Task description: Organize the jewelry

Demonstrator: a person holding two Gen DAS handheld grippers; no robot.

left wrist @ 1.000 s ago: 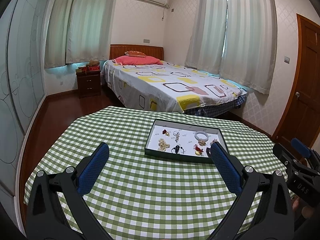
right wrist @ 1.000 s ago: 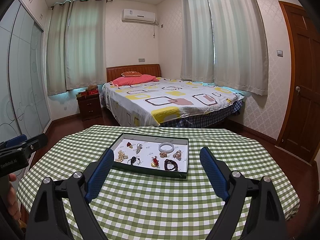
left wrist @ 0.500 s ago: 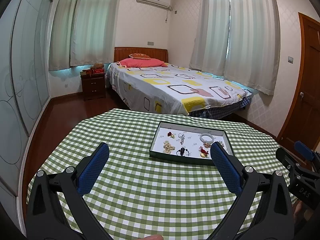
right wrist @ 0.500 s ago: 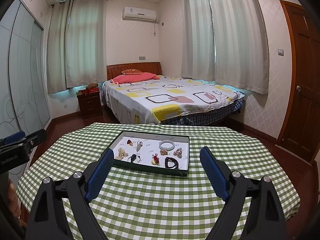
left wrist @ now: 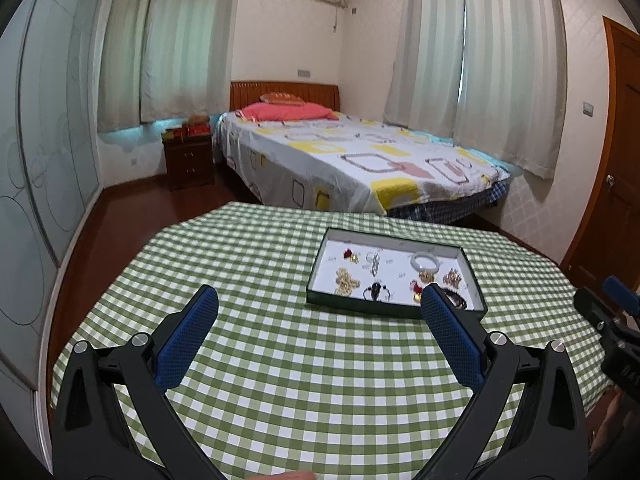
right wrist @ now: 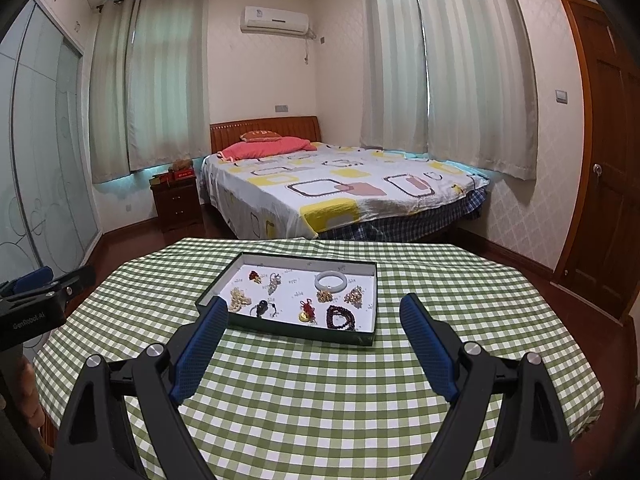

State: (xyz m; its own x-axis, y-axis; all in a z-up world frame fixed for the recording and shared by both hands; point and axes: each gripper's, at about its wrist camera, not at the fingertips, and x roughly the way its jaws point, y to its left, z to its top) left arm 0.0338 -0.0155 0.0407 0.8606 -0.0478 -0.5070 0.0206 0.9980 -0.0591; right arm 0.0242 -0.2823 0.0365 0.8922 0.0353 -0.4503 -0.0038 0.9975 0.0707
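Observation:
A dark green tray (left wrist: 352, 305) with a white lining lies on the green checked tablecloth (left wrist: 280, 368). In it are a white bangle (left wrist: 426, 261), a gold piece (left wrist: 346, 280), a black piece (left wrist: 375, 291) and several other small pieces. The right wrist view shows the tray (right wrist: 288, 329), the bangle (right wrist: 331, 280) and a dark beaded bracelet (right wrist: 340, 317). My left gripper (left wrist: 319, 294) hangs open above the cloth, short of the tray's near left corner. My right gripper (right wrist: 313, 301) is open too, just before the tray's near edge. Neither holds anything.
The round table's edge curves close on both sides. Beyond it stand a bed (right wrist: 344, 188), a wooden nightstand (right wrist: 176, 204), a glass-fronted wardrobe (right wrist: 36, 184) on the left and a wooden door (right wrist: 608, 152) on the right. A hand (right wrist: 30, 392) shows at the left edge.
The left gripper has shifted a little and dipped, so the tray sits slightly further right in its view. The right gripper has kept still. Both jaws stay wide.

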